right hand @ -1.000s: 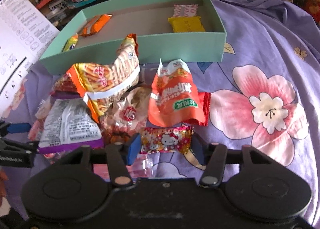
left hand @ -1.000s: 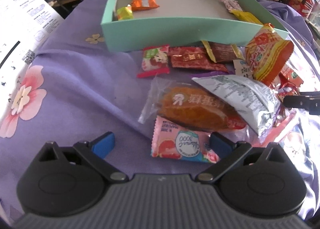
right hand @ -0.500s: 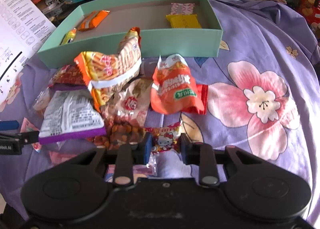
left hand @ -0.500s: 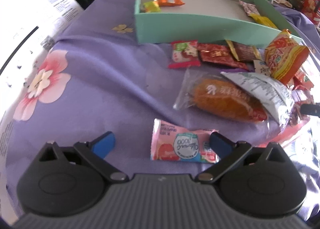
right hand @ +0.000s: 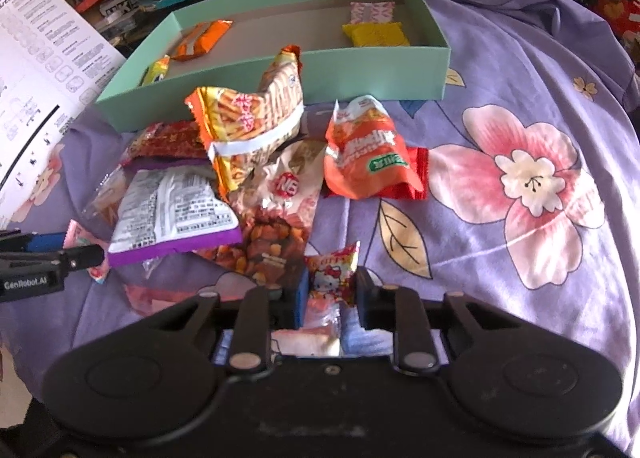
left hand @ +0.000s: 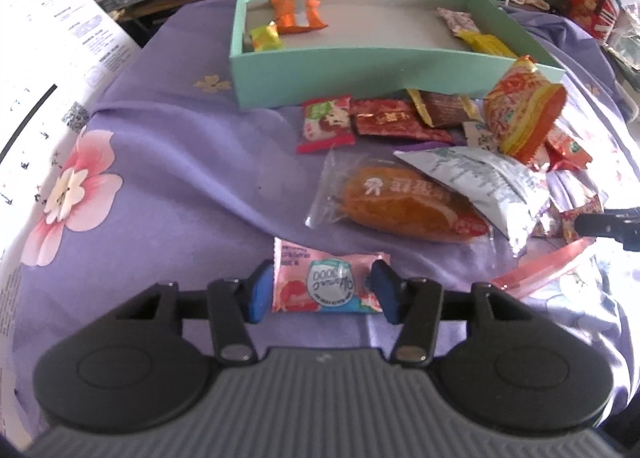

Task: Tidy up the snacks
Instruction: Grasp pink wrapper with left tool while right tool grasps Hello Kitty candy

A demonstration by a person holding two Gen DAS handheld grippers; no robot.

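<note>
Left wrist view has the left gripper (left hand: 322, 290), its jaws just closing, pinching the pink sachet (left hand: 326, 282) on the purple floral cloth (left hand: 180, 161), while the right gripper (right hand: 329, 294), also closing, seems clamped on the Hello Kitty packet (right hand: 332, 278) before the mint box (right hand: 372, 69).

Mint-green box (right hand: 360, 73); lilac cloth (right hand: 520, 69) (pink flowers); pink sachet (left hand: 326, 284).

The green box (left hand: 360, 69) is mostly bare in its middle (wrappers sit only at both ends). A snack heap (right hand: 240, 161) crowds its near wall. Purple cloth (left hand: 180, 177) lies open left, and right (right hand: 520, 117).
</note>
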